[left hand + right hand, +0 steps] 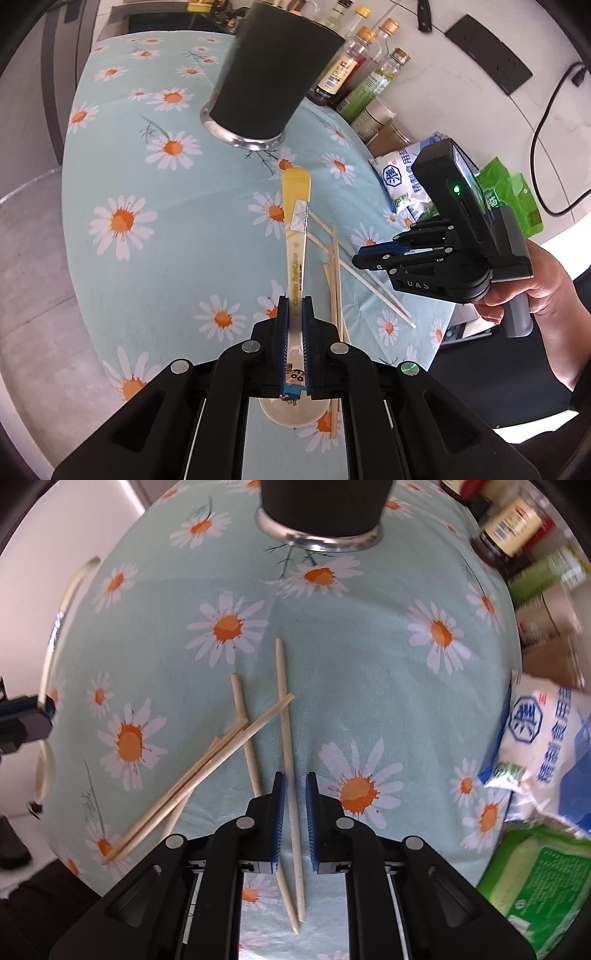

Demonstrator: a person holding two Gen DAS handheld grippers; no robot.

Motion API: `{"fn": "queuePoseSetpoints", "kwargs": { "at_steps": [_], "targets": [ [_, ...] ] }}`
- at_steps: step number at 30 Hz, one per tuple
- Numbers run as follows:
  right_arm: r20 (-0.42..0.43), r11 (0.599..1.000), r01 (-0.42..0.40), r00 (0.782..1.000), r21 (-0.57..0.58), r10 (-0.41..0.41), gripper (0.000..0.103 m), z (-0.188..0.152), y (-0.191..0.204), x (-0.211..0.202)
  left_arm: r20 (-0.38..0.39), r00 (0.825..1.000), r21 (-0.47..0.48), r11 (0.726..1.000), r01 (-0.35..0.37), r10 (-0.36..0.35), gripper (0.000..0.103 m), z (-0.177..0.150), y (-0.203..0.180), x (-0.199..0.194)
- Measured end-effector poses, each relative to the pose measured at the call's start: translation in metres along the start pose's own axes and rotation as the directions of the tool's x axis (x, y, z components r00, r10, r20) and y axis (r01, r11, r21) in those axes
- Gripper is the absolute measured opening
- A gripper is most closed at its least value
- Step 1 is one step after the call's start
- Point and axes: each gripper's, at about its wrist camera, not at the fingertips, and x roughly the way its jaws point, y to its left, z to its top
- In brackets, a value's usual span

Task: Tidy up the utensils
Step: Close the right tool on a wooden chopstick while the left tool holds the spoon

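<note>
While we look from the left side, the left claw (294,306) is shut tight on the long yellow and white plastic spoon (295,236) with a cartoon boy on it. It pinches the handle close to the round bowl end, so most of the handle sticks out in front, up over the blue cloth with daisies (147,258). The tall dark cup with a shiny metal bottom ring (266,74) stands just past the spoon's tip.

We think the smooth handle could slide in the claw, since so much of it hangs out. The tip could also bump the cup and knock it over if we come in too low.

Further right, the pale wooden chopsticks (192,768) lie on the cloth in a messy crossed pile. One long chopstick (286,720) lies straighter than the rest, with another crossing over it.

The right claw (295,775) points down over that one. It is almost closed, with only a thin gap, and the stick lies in the gap. We do not see the pads squeezing it.

The thin round stick could roll away or slip out, and lifting it could drag the crossed one along
</note>
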Motion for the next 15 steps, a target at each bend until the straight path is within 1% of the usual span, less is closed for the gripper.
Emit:
{"fn": "queuePoseSetpoints", "kwargs": {
  "at_steps": [1, 4, 7, 8, 12, 15],
  "targets": [
    [0.002, 1.0, -0.004, 1.0, -0.004, 0.004, 0.006, 0.003, 0.008, 0.001, 0.004, 1.0, -0.007, 1.0, 0.002, -0.002, 0.006, -0.002, 0.001, -0.001],
    [0.004, 1.0, -0.003, 1.0, 0.002, 0.003, 0.006, 0.004, 0.014, 0.003, 0.013, 1.0, -0.035, 0.999, 0.015, -0.014, 0.006, -0.005, 0.006, -0.002],
    [0.013, 0.999, -0.025, 1.0, 0.023, 0.025, 0.005, 0.004, 0.013, 0.002, 0.013, 1.0, -0.043, 0.999, 0.012, -0.011, 0.006, -0.008, 0.006, -0.001],
    [0.017, 0.999, -0.027, 1.0, 0.03, 0.026, 0.005, 0.006, 0.004, 0.002, 0.013, 1.0, -0.043, 0.999, 0.009, -0.009, 0.006, -0.007, 0.005, -0.001],
    [0.044, 0.998, -0.039, 0.998, 0.058, 0.036, 0.005, 0.007, -0.01, -0.002, 0.013, 1.0, -0.04, 0.999, -0.008, 0.009, 0.006, -0.005, 0.001, -0.001],
    [0.074, 0.994, -0.075, 0.995, 0.076, 0.07, 0.005, 0.004, -0.024, -0.009, 0.016, 0.999, -0.039, 0.999, -0.029, 0.03, 0.006, 0.0, -0.003, -0.001]
  ]
}}
